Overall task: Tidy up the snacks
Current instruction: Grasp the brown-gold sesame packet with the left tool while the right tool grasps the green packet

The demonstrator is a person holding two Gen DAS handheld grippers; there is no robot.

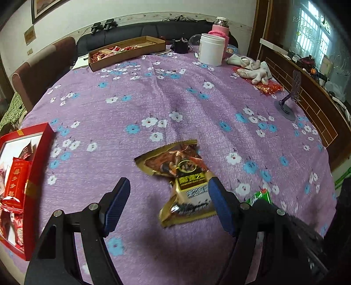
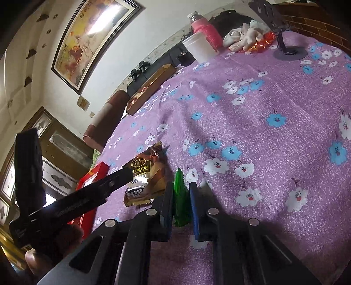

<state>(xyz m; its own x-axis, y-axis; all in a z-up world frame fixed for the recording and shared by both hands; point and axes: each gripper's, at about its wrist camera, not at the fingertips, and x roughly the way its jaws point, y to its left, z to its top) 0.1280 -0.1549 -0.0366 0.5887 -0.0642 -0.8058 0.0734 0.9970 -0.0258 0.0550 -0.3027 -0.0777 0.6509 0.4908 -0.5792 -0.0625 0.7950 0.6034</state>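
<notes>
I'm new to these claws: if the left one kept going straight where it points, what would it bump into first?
Most likely the gold snack packet, lying on the purple tablecloth between the left gripper's open fingers; depth is uncertain.

A round table (image 1: 197, 105) fills most of both views, draped in a purple cloth (image 2: 274, 142) printed with white and blue flowers. Behind it stands a dark sofa (image 1: 153, 29) against a white wall (image 1: 105, 11) with a narrow patterned border. A framed painting (image 2: 87, 41) hangs on that wall (glare washes across its glass). Brown upholstered chairs (image 1: 41, 65) sit at the table's far left edge. At the right of the left wrist view, daylight comes through a barred window (image 1: 311, 28) above a wooden, brick-patterned counter (image 1: 307, 96).
</notes>
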